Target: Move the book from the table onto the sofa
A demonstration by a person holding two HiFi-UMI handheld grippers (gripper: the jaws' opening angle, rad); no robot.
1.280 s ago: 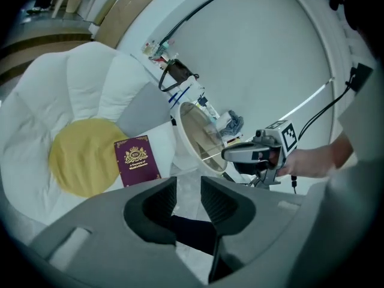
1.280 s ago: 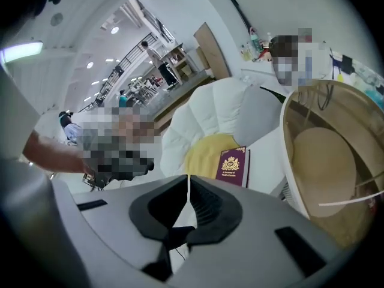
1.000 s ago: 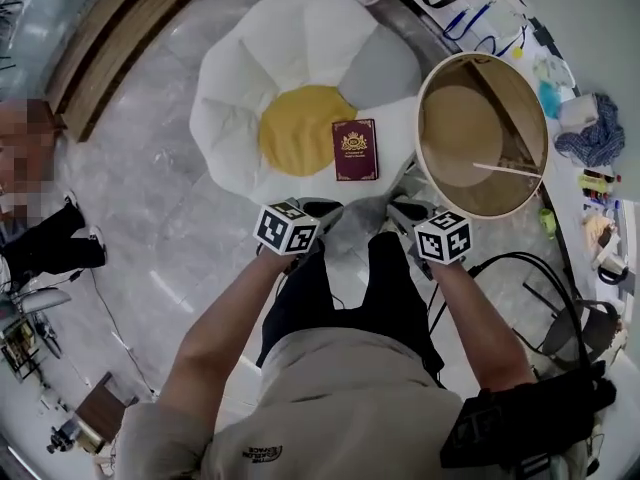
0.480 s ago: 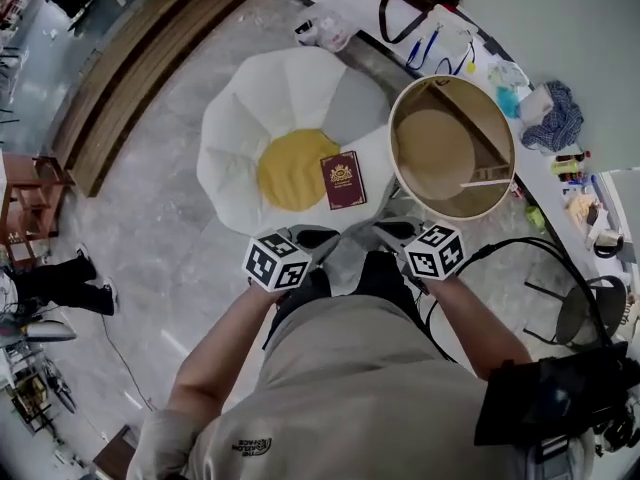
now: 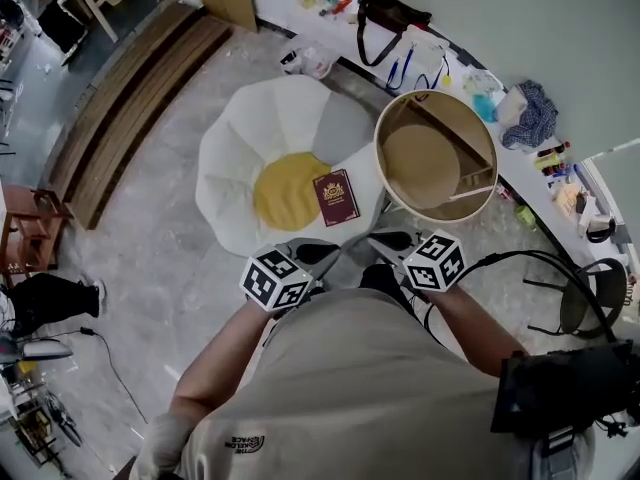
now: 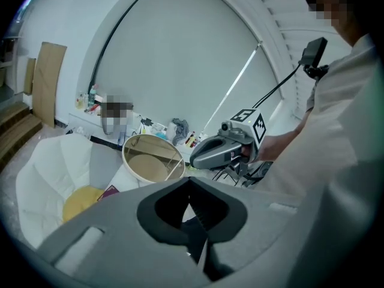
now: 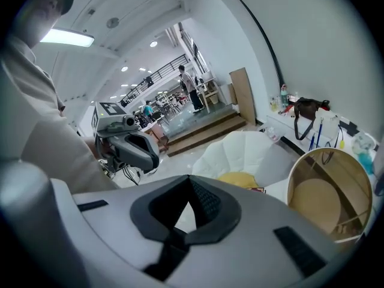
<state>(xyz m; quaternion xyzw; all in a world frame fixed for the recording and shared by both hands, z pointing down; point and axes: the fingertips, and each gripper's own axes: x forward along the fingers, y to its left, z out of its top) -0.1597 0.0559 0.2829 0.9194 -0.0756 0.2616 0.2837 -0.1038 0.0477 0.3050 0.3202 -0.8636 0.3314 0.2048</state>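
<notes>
A maroon book (image 5: 337, 197) with a gold emblem lies flat on the white flower-shaped sofa (image 5: 240, 158), at the right edge of its yellow centre. My left gripper (image 5: 325, 251) and right gripper (image 5: 385, 238) hang side by side close to my body, well short of the book. Both are shut with nothing between the jaws. In the left gripper view the shut left gripper (image 6: 189, 182) points over the sofa (image 6: 48, 173), with a corner of the book (image 6: 108, 192) showing. The right gripper view shows the shut right gripper (image 7: 191, 182) and the book (image 7: 257, 189) just past its body.
A round wooden table (image 5: 437, 156) stands right of the sofa, its top bare. A counter (image 5: 470, 78) with a black bag, bottles and cloth runs along the far wall. Wooden steps (image 5: 120, 108) lie at far left. A chair (image 5: 590, 303) stands at right.
Both grippers have risen and drawn back toward my waist. The head view has pulled up and away, so the sofa and table look smaller. The book has stayed on the sofa.
</notes>
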